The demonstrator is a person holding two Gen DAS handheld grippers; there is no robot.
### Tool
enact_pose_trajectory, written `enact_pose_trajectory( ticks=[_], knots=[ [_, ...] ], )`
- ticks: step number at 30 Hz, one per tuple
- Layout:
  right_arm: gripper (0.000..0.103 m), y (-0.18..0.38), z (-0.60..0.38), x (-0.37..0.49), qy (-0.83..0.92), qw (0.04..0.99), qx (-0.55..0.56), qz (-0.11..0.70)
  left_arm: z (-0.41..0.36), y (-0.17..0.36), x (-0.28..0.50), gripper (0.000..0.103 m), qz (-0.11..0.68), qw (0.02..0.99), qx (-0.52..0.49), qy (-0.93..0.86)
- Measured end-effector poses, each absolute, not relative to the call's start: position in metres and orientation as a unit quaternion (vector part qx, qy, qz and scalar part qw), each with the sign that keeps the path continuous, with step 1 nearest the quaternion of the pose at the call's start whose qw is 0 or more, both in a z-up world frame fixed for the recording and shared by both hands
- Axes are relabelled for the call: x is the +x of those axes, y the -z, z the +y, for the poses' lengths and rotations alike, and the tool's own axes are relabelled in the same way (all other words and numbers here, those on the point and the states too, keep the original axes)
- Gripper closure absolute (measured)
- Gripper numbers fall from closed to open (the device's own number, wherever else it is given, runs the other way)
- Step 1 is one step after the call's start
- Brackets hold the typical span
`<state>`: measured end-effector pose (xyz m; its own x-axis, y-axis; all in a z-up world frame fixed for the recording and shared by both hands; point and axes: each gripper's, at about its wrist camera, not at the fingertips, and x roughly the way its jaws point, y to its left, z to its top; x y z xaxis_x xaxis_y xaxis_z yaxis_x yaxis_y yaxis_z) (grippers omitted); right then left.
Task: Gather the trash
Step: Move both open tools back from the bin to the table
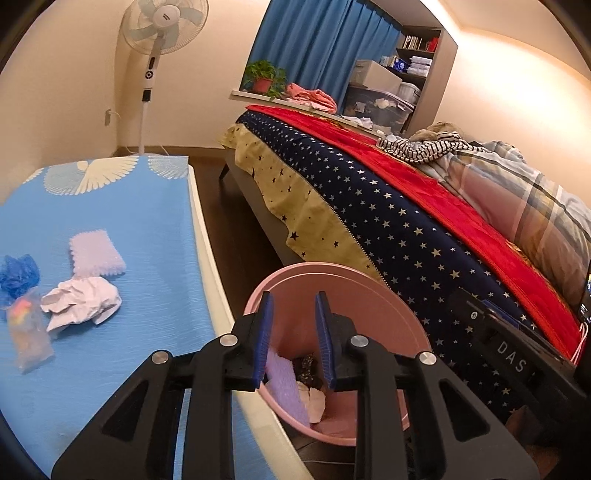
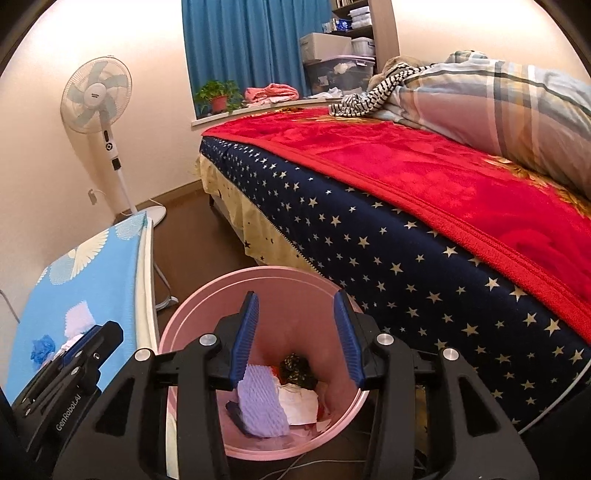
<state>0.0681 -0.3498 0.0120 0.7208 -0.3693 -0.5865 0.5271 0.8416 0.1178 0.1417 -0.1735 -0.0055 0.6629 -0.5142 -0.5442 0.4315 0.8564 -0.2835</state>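
A pink bin (image 1: pixel 362 295) stands on the floor between the table and the bed. In it lie a purple foam sheet (image 2: pixel 262 402), white paper (image 2: pixel 299 402) and a dark scrap (image 2: pixel 297 369). My left gripper (image 1: pixel 293 306) hangs open over the bin's left side, nothing between its blue pads. My right gripper (image 2: pixel 297 306) is open above the bin (image 2: pixel 291 284), also empty. On the blue-covered table (image 1: pixel 129 221) remain a crumpled white paper (image 1: pixel 83 299), a purple foam piece (image 1: pixel 96 253), a blue glove-like wad (image 1: pixel 18 275) and a clear bag (image 1: pixel 27 332).
A bed (image 2: pixel 406 258) with a star-patterned side and red blanket runs close along the bin's right. A standing fan (image 1: pixel 162 33) is at the far wall beyond the table. A narrow strip of dark floor (image 1: pixel 236 236) separates table and bed.
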Motion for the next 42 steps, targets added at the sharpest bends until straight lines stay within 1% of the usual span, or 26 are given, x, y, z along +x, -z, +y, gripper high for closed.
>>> enact_pose_trajectory(
  ticks=[21,32,42],
  knots=[
    [0.060,-0.024,-0.298,0.073,0.176,0.937,0.132,0.272,-0.104,-0.006,0.131,0.080,0.305,0.928,-0.066,0.204],
    [0.060,-0.013,-0.256,0.097,0.123,0.942,0.132,0.281,-0.055,0.005,0.137,0.080,0.314,0.934,-0.080,0.148],
    [0.060,0.006,-0.218,0.128,0.055,0.941,0.147,0.299,-0.007,0.025,0.148,0.080,0.329,0.936,-0.110,0.063]
  ],
)
